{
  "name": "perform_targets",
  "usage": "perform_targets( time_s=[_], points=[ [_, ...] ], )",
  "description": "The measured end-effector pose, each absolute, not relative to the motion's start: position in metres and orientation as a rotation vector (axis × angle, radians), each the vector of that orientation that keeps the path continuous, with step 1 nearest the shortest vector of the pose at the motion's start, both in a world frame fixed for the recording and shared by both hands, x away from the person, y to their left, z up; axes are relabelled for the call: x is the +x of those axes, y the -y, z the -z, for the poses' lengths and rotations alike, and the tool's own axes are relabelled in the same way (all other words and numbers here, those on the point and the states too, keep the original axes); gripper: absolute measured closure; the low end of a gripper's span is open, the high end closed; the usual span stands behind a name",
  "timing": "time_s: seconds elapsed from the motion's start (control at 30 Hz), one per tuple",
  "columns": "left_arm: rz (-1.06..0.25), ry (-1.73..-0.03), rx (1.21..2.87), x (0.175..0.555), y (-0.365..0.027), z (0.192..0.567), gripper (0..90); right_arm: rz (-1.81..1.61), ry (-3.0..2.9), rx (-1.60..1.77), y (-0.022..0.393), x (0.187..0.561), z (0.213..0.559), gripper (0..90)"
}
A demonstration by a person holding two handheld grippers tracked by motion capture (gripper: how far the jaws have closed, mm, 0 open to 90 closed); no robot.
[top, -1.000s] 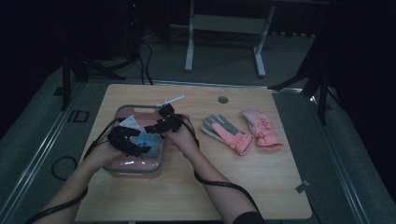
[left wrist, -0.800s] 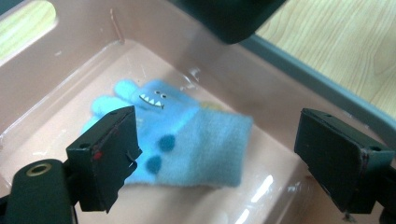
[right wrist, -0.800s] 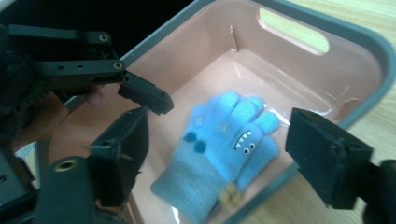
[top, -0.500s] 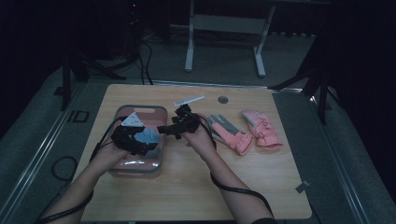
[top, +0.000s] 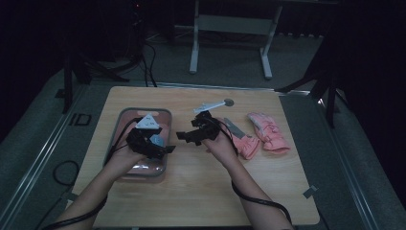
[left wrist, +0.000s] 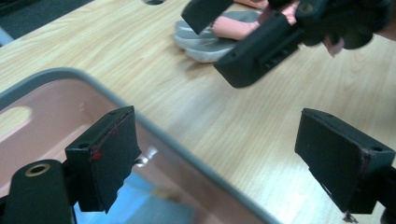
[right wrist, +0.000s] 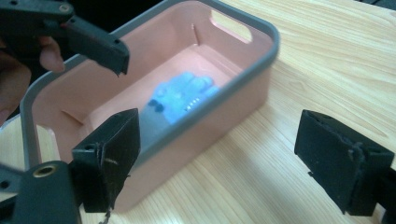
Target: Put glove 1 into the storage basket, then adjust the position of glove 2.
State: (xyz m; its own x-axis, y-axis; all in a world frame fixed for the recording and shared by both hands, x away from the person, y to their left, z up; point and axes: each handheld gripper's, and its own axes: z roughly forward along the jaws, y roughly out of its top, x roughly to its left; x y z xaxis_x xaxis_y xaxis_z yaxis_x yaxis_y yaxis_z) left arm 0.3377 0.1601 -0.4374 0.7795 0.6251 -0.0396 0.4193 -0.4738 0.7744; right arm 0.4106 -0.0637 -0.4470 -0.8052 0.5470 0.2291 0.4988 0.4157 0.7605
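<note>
Toward the table's (top: pixel 201 201) left edge, the blue glove (right wrist: pixel 180 95) lies inside the pink bin (top: pixel 125 115). The left tool (top: pixel 160 149) gapes empty over its right rim; the right tool (top: pixel 184 136), jaws just opened wider, holds nothing. Pink gloves (top: pixel 268 132) lie near the right edge.

- A recording lab or studio, not a home: the light wooden table (top: pixel 201 191) stands alone on grey carpeted floor (top: pixel 38 143) in a dark room.
- Black tripod legs (top: pixel 81 72) flank it on both sides.
- Black cables (top: pixel 148 62) trail across the floor.
- A white metal desk frame (top: pixel 230 28) stands behind.
</note>
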Motion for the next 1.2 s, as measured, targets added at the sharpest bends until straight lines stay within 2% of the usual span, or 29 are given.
perform_targets(
  time_s=[0.67,1.2],
  points=[
    [-0.251,-0.650,2.142,0.314,-0.099,0.440,13.6,-1.334,-2.554,1.019,0.133,0.398,0.459,14.0],
    [-0.205,-0.629,2.141,0.297,-0.056,0.464,13.7,-1.319,-2.524,1.014,0.178,0.388,0.473,13.5]
  ],
)
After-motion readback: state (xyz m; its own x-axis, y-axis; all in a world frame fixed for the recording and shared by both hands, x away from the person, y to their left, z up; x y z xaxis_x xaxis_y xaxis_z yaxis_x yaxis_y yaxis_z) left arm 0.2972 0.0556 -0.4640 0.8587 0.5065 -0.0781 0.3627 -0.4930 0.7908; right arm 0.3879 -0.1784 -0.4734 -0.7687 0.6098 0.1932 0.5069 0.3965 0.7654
